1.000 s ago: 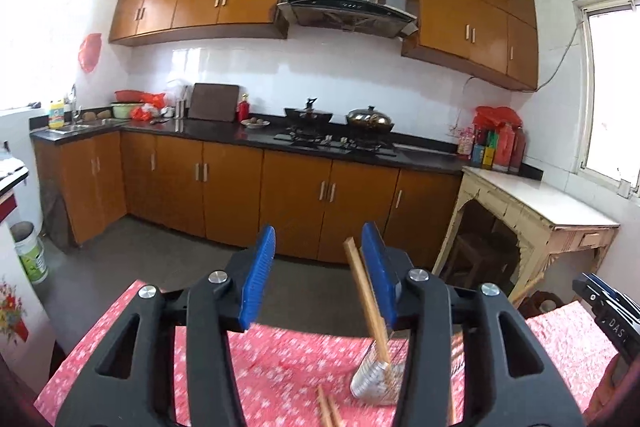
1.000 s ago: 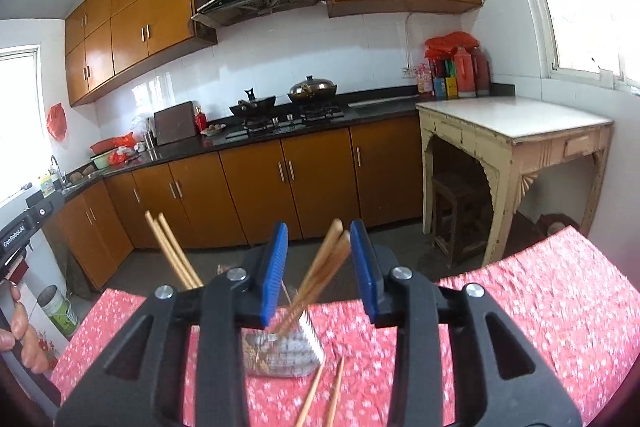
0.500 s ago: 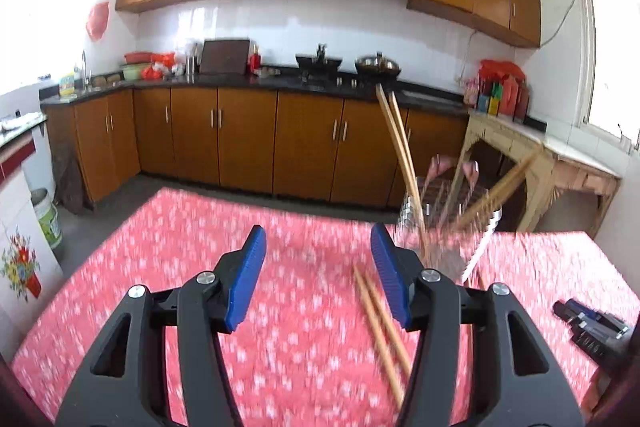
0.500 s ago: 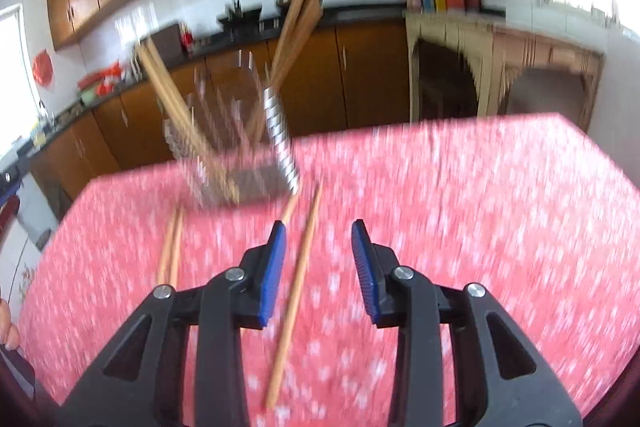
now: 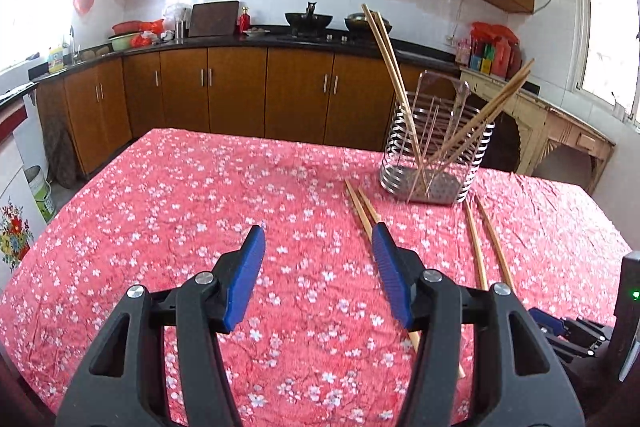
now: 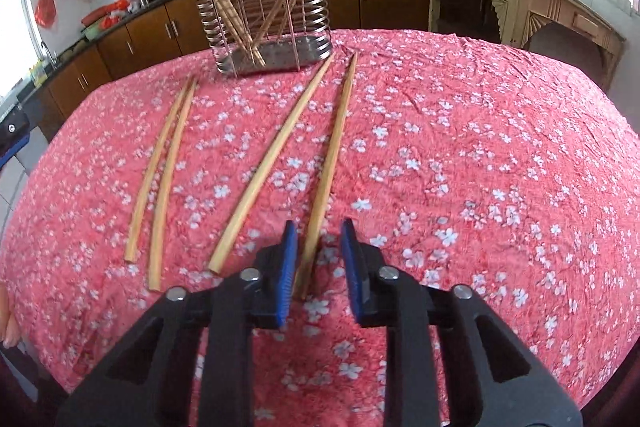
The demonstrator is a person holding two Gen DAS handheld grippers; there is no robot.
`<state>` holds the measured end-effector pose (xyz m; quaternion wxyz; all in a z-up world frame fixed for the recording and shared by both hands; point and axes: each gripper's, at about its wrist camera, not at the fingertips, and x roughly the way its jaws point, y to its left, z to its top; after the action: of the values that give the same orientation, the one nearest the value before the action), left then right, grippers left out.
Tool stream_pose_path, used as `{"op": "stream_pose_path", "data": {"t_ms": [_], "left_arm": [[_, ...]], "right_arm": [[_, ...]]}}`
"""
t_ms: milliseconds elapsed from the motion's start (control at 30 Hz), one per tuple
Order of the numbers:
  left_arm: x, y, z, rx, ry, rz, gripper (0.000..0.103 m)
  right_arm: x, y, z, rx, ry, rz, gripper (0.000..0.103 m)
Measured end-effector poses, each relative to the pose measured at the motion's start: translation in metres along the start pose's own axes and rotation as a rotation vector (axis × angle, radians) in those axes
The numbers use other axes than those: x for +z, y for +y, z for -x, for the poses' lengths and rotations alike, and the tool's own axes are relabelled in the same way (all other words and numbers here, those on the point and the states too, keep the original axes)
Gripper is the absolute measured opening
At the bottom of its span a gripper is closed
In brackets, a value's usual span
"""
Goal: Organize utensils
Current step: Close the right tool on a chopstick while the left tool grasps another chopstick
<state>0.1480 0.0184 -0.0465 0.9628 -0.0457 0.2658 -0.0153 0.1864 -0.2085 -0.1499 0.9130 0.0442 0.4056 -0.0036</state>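
Kitchen cabinets stand behind a table [image 6: 480, 147] in red floral cloth. A wire rack [image 6: 264, 7] near its far edge already holds about four chopsticks. Four more lie loose on the cloth in front of it: a left pair [image 6: 160, 179] and a right pair [image 6: 296, 147]. The right gripper [image 6: 316, 247] has just been closing; its jaws straddle one stick of the right pair, not yet pinching it. The left gripper [image 5: 318, 267] hangs open and empty, one jaw over the left pair. Roughly half remains, I judge.
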Motion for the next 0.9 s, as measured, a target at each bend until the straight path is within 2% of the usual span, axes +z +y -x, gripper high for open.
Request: {"op": "stream_pose_path", "data": {"t_ms": [33,67,167,433,600,833,900], "left_arm": [[-0.002,-0.001,-0.002,-0.002,0.009,0.0,0.056],[-0.003,-0.002,-0.003,-0.002,0.017,-0.001,0.056],[-0.007,-0.005,-0.006,-0.006,0.032,-0.01,0.056],[-0.016,-0.016,-0.011,-0.029,0.066,-0.048,0.056],[-0.024,-0.026,-0.017,-0.062,0.112,-0.079,0.056],[-0.036,-0.04,-0.027,-0.103,0.202,-0.115,0.056],[-0.039,-0.043,-0.03,-0.103,0.226,-0.124,0.056]], "right_arm": [[-0.001,0.001,0.0,-0.012,-0.002,0.007,0.016],[0.0,0.0,0.001,-0.02,-0.003,0.005,0.009],[0.003,-0.007,-0.003,-0.032,0.001,-0.021,0.008],[0.034,-0.058,-0.022,-0.125,0.028,-0.149,0.008],[0.047,-0.09,-0.031,-0.181,0.039,-0.212,0.008],[0.057,-0.121,-0.037,-0.273,0.01,-0.25,0.008],[0.057,-0.128,-0.037,-0.27,0.007,-0.269,0.008]]}}
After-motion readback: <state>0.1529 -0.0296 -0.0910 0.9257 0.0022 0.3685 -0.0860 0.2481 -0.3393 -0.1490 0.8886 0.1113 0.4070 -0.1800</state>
